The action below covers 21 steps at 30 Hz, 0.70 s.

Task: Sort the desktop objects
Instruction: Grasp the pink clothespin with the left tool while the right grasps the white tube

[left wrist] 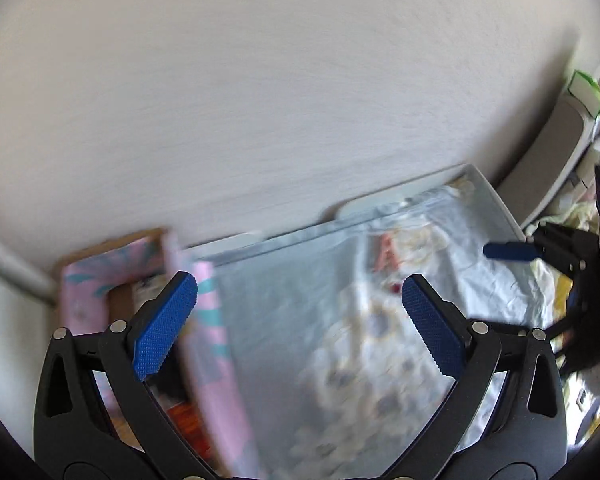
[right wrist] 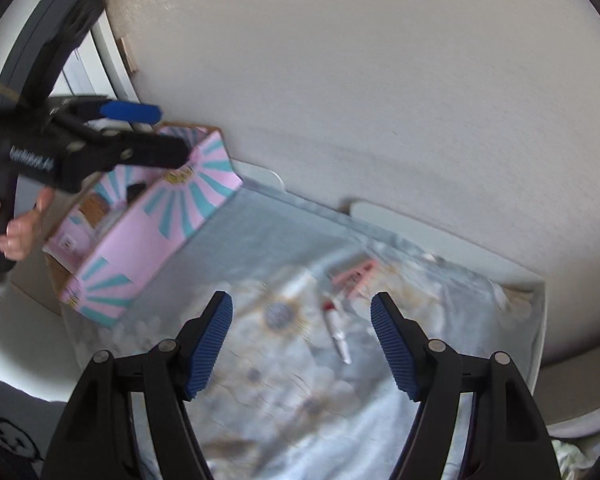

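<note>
A pale blue patterned sheet [right wrist: 300,380] lines a shallow white tray [right wrist: 540,320]. On the sheet lie a small white and red tube [right wrist: 337,330] and a pink comb-like piece [right wrist: 356,274]. My right gripper [right wrist: 302,344] hovers open just in front of the tube with nothing between its pads. A pink box with teal sunburst stripes [right wrist: 152,236] stands at the tray's left end. My left gripper [left wrist: 300,320] is open and empty over the box's [left wrist: 208,320] inner edge. The left wrist view is blurred; there the tube is hard to make out.
A plain white wall [left wrist: 300,100] rises right behind the tray [left wrist: 500,200]. One blue finger [left wrist: 508,250] of the right gripper shows at the tray's right end. A hand [right wrist: 20,228] holds the left gripper's handle. Grey and white clutter [left wrist: 560,152] stands beyond the tray's right side.
</note>
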Available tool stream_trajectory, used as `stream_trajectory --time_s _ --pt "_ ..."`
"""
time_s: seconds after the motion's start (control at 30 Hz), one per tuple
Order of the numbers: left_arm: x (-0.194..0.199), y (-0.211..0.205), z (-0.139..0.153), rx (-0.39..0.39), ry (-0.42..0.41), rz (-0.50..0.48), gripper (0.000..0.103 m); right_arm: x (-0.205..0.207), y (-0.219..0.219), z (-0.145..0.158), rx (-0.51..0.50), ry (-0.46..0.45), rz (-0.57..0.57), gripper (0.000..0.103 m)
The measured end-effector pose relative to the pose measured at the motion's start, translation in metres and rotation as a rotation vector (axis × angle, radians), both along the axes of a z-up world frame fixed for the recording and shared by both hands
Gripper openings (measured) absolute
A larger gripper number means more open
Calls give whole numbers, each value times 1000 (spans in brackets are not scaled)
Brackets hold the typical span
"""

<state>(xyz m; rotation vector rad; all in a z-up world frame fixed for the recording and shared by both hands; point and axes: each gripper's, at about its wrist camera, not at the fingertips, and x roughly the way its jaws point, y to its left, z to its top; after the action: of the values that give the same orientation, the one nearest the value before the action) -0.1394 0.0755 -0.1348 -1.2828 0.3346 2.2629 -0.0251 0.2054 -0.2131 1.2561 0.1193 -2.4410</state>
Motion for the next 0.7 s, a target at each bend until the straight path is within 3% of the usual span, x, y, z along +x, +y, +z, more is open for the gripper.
stream_trajectory --time_s 0.23,0.4,0.57,0.7 --pt "-21 67 -65 -9 -121 -61 102 1 9 -37 46 4 23 68" --pt "-33 91 -106 -26 -168 -61 102 -6 2 -64 107 8 85 68" --pt "-44 100 -129 -34 -176 -33 99 -23 2 -86 94 -20 105 67" --pt "-43 104 -139 -55 -170 -36 82 -36 4 -97 79 -40 120 48"
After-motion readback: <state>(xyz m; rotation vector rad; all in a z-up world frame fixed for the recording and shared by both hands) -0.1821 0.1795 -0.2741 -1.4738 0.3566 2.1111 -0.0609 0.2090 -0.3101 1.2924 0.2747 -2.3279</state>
